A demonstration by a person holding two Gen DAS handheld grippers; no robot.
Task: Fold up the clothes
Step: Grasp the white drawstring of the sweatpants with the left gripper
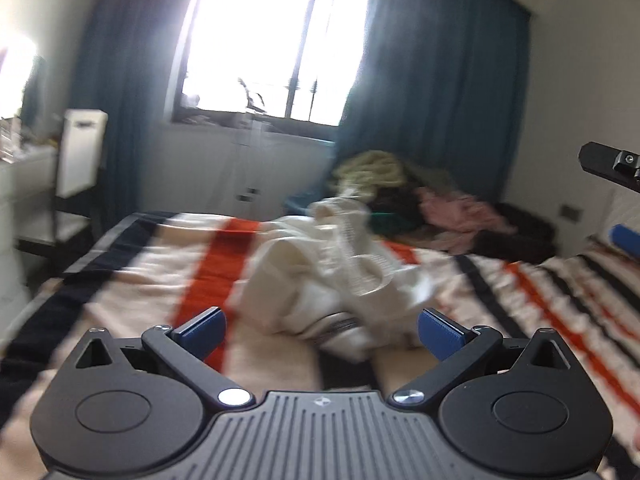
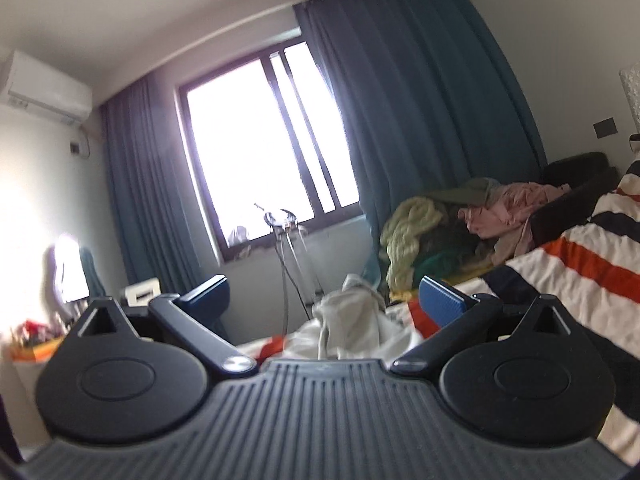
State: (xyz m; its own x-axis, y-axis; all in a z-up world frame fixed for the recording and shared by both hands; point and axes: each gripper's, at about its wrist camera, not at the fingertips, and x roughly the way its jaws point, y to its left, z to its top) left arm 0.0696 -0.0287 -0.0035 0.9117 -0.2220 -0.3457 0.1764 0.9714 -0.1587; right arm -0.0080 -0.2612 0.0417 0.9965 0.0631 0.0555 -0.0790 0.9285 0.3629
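Observation:
A crumpled white garment [image 1: 328, 276] lies on the striped bed cover [image 1: 160, 272], just ahead of my left gripper [image 1: 322, 332]. The left gripper is open, blue pads wide apart, and holds nothing. My right gripper [image 2: 324, 300] is open and empty too, raised and tilted, with the white garment [image 2: 356, 320] low between and beyond its fingers. Part of the right gripper [image 1: 616, 200] shows at the right edge of the left wrist view, above the bed.
A pile of mixed clothes [image 1: 420, 196], yellow, pink and dark, sits at the far end of the bed; it also shows in the right wrist view [image 2: 460, 224]. A window with blue curtains [image 2: 420, 120] is behind. A white chair [image 1: 76, 160] and a desk stand to the left.

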